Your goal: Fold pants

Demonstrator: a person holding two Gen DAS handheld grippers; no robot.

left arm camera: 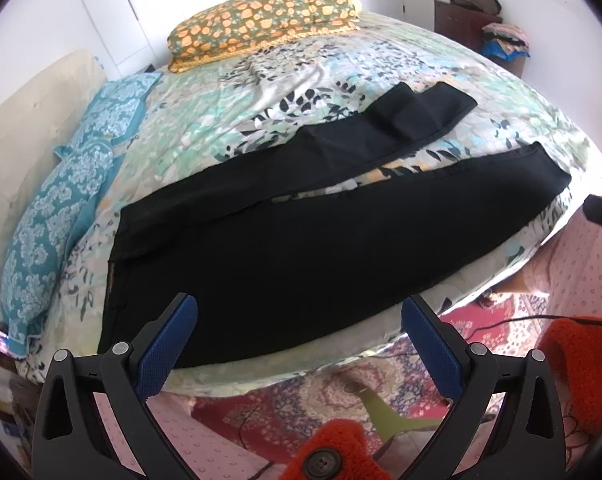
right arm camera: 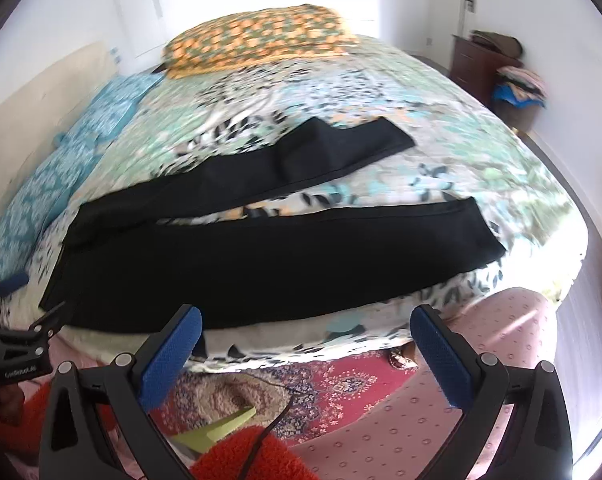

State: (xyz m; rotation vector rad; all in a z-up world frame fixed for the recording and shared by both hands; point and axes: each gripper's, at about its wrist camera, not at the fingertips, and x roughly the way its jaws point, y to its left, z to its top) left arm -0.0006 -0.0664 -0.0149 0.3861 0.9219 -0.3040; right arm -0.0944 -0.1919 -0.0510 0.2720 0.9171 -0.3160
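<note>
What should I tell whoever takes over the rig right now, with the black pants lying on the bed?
Left gripper: jaws open, empty, held off the near bed edge by the waist end.
Right gripper: jaws open, empty, off the near edge further along the near leg.
Black pants: spread flat on the floral bedspread, waist toward the blue pillows, the two legs splayed apart with bedspread showing between them.
Done: pants laid out; no fold visible.
Left: probably bring one leg over the other, then fold lengthwise toward the waist.
</note>
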